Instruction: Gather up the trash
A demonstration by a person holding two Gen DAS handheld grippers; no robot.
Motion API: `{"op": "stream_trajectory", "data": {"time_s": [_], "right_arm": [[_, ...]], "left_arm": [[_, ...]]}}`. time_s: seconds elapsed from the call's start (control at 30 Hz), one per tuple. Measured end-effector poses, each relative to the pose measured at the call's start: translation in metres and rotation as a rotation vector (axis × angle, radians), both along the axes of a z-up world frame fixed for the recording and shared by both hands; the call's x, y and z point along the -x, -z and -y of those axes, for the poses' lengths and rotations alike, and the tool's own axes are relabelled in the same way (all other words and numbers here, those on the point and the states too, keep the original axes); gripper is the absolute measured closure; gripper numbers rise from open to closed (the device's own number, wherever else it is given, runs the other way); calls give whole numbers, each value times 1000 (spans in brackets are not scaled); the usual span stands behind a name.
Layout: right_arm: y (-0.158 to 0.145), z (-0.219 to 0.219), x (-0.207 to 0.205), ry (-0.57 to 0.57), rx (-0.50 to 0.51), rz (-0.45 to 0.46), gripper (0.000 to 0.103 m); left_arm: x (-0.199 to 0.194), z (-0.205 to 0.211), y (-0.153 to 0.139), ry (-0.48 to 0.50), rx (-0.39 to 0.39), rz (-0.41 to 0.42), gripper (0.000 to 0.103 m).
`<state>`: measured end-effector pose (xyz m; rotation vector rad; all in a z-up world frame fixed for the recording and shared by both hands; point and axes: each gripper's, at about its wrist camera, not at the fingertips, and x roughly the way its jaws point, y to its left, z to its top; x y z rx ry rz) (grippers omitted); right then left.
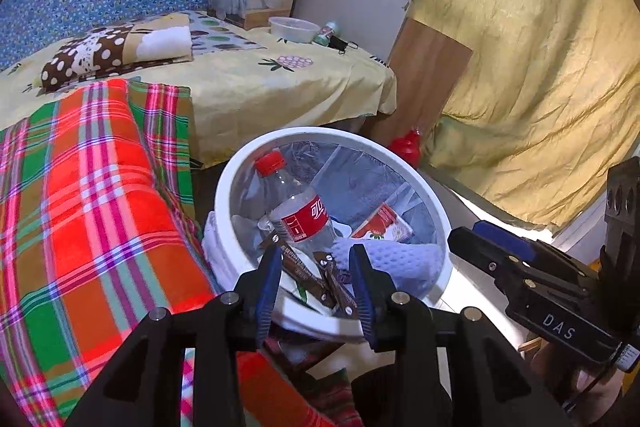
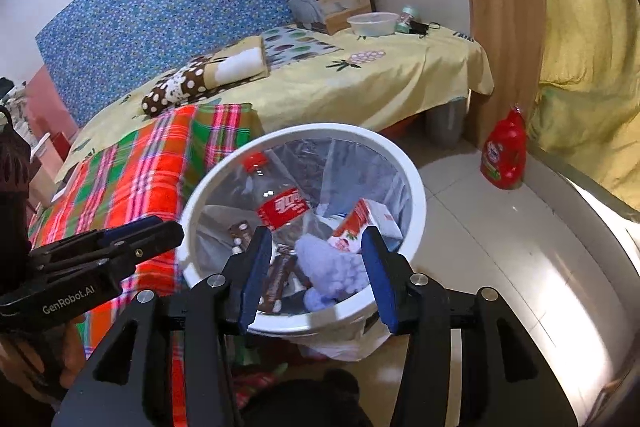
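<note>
The white bin [image 2: 416,187], lined with a clear bag, stands on the floor just beside the bed's near edge, presumably so trash from the bed can drop straight in. Inside lie a plastic bottle [image 2: 276,203] with a red cap, a red-and-white carton [image 2: 360,223], brown sachets [image 1: 320,279] and a pale blue cloth [image 2: 332,263] (all loosely piled). The left tool [image 1: 316,287] and the right tool [image 2: 316,275] both hover over the bin's near rim, jaws wide and empty, the trash just ahead of and below them. A bowl [image 2: 372,23] sits at the bed's far corner
</note>
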<state>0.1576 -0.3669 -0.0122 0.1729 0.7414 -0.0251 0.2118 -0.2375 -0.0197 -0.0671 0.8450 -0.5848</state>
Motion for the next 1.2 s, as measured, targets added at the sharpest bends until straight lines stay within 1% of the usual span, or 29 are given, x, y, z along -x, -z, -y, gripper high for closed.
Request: {"op": "stream_trajectory", "data": {"time_s": [0.17, 0.37, 0.53, 0.8, 1.2], "right_arm": [[-7, -15, 7, -38, 1, 23, 54], [-11, -33, 17, -80, 1, 40, 54], [-16, -52, 25, -129, 16, 58, 54], [-20, -73, 44, -172, 34, 85, 54], [-23, -98, 64, -230, 39, 112, 53]], "left_arm": [[15, -16, -8, -11, 2, 18, 68], [35, -39, -16, -47, 0, 36, 68], [54, -61, -23, -93, -7, 64, 68], [83, -98, -33, -179, -20, 102, 68], [121, -130, -35, -278, -46, 127, 68]]}}
